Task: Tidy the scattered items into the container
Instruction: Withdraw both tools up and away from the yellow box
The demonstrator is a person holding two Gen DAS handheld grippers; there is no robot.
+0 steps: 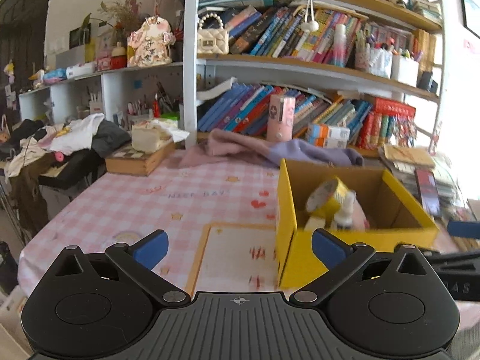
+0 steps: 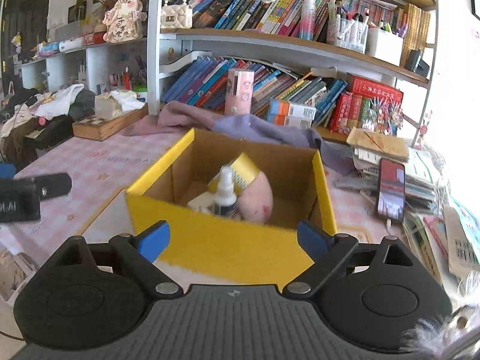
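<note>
- Down at the bottom of the left wrist view, the left gripper (image 1: 239,247) is spread wide with nothing between its blue pads, hanging over the pink checked tablecloth (image 1: 144,201).
- Over on the other side, the right gripper (image 2: 232,240) is just as wide apart and empty, its blue fingertips (image 2: 310,238) sitting right in front of the near wall of the yellow cardboard box (image 2: 228,240).
- Look inside that box: a small white spray bottle (image 2: 225,196) stands upright near the front, a pink plush toy (image 2: 258,201) leans just beside it on its right, and a yellow roll of tape (image 2: 240,172) rests tilted behind them both.
- From the left wrist view, the same roll of tape (image 1: 328,198) sits propped above the bottle (image 1: 343,213).
- Beyond the box, a purple and pink cloth (image 2: 240,123) lies bunched against the foot of the bookshelf (image 2: 270,42).
- Off to the right, a phone (image 2: 391,190) rests on a stack of papers (image 2: 420,174), well apart from the box.
</note>
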